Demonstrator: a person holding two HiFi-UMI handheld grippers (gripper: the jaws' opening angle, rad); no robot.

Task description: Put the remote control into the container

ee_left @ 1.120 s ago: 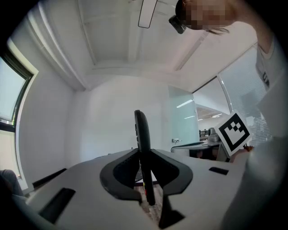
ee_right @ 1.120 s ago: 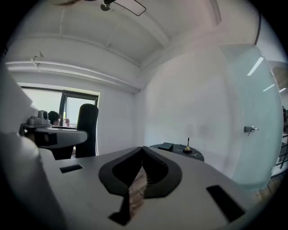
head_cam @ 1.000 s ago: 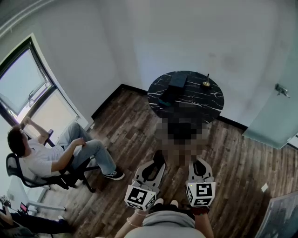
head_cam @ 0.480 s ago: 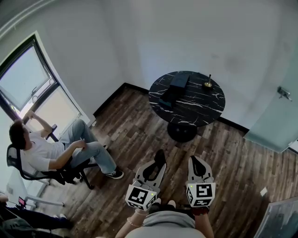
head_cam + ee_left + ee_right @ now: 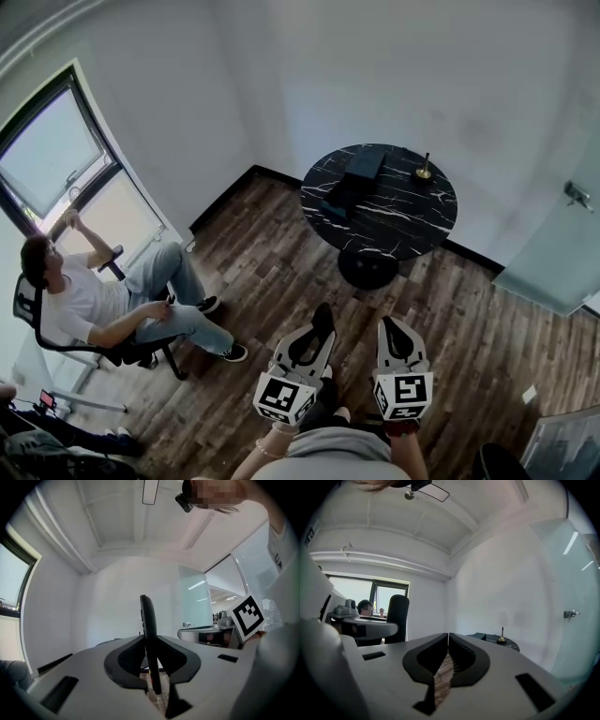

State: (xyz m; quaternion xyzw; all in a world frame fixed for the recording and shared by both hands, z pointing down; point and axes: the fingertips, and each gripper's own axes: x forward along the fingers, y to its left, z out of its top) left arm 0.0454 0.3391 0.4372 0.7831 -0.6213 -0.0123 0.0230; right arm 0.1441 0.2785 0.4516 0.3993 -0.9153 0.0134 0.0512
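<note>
Left gripper (image 5: 151, 645): jaws clamped on the remote control, which stands edge-on between them.
Remote control (image 5: 148, 620): in the left claw, well apart from the table. The left gripper view shows its thin edge and side buttons. The head view shows only a dark tip past the jaws.
Right gripper (image 5: 448, 641): jaws pressed together at the tips and holding nothing, with floor planks showing through the lower gap.
Table (image 5: 403, 223): round, black and white-veined, ahead of both grippers. The head view shows its whole top, the right gripper view only a sliver.
Container (image 5: 362, 166): dark box on the table's far left part, with another dark shape just before it. It is too small to tell whether it is open.
Brass stand (image 5: 424, 172): upright near the table's far edge.
Seated person (image 5: 84, 305): in a chair by the window, cut off in the right gripper view.
</note>
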